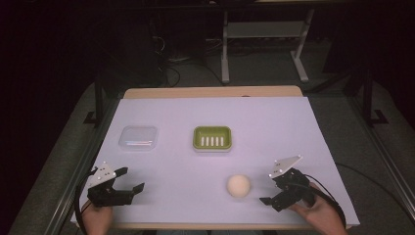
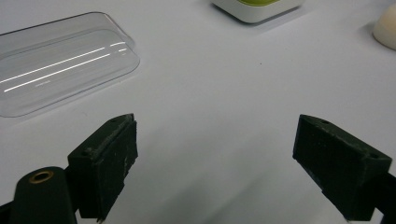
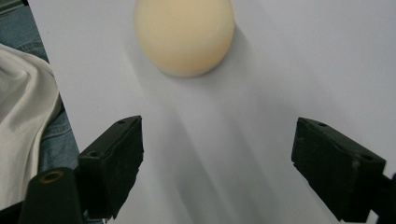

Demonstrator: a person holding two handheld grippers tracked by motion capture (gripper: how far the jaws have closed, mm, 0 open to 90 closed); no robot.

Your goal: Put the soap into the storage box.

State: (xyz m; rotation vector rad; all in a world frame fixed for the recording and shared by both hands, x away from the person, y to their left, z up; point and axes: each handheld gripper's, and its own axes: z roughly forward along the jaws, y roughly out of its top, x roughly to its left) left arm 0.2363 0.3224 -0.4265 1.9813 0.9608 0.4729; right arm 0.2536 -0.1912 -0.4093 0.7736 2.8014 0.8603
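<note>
A cream round ball (image 1: 239, 186) lies on the white sheet near the front, right of centre. My right gripper (image 1: 268, 188) rests just to its right, open, jaws pointing at it with a small gap between. In the right gripper view the ball (image 3: 184, 32) sits ahead of the open right gripper (image 3: 217, 154), beyond the jaw tips. A green slotted dish with a white rim (image 1: 212, 137) stands mid-table. A clear plastic lid (image 1: 138, 138) lies to its left. At the front left my left gripper (image 1: 131, 179) stands open and empty (image 2: 217, 154), facing the lid (image 2: 60, 60).
The white sheet (image 1: 274, 127) covers a wooden table whose front edge runs just behind both hands. In the right gripper view, the person's white cloth (image 3: 23, 116) and jeans show past the sheet's edge. A desk frame (image 1: 264, 39) stands on the floor beyond the table.
</note>
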